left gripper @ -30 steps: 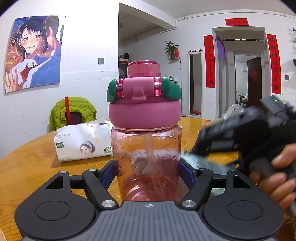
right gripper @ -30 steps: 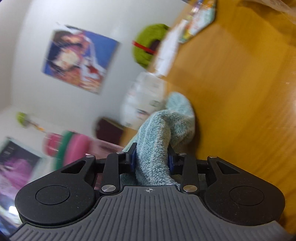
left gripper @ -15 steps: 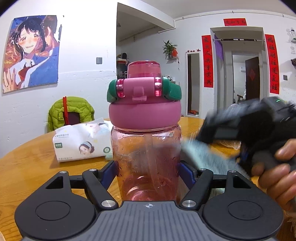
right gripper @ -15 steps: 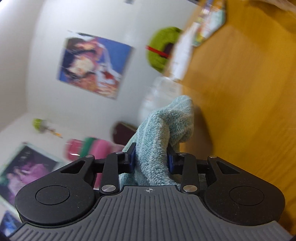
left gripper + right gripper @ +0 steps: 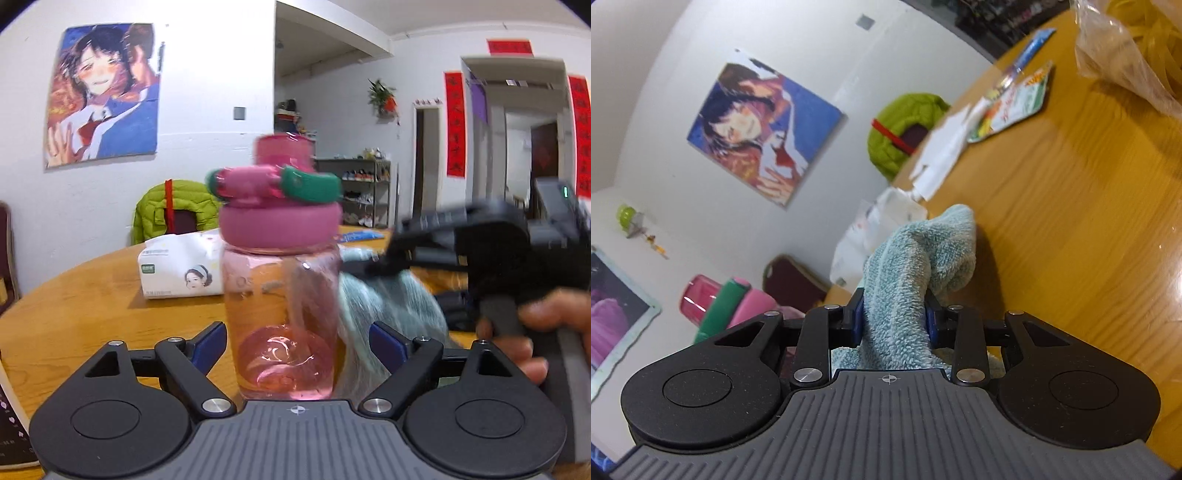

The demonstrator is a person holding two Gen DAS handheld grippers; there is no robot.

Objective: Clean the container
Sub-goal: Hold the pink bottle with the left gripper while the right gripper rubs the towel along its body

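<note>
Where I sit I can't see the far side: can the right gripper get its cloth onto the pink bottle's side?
Probably yes. The right gripper is clamped on the blue cloth, which hangs right beside the pink bottle. The left gripper is opening, its pads clear of the bottle, so nothing blocks that side.

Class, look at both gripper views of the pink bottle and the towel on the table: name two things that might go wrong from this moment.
1. The left gripper is opening, its pads clear of the pink bottle, which looks tilted. A push from the towel at its side might tip it.
2. The right gripper is shut on the towel's bunched middle. Loose folds hang free and might snag the left gripper's right finger.
</note>
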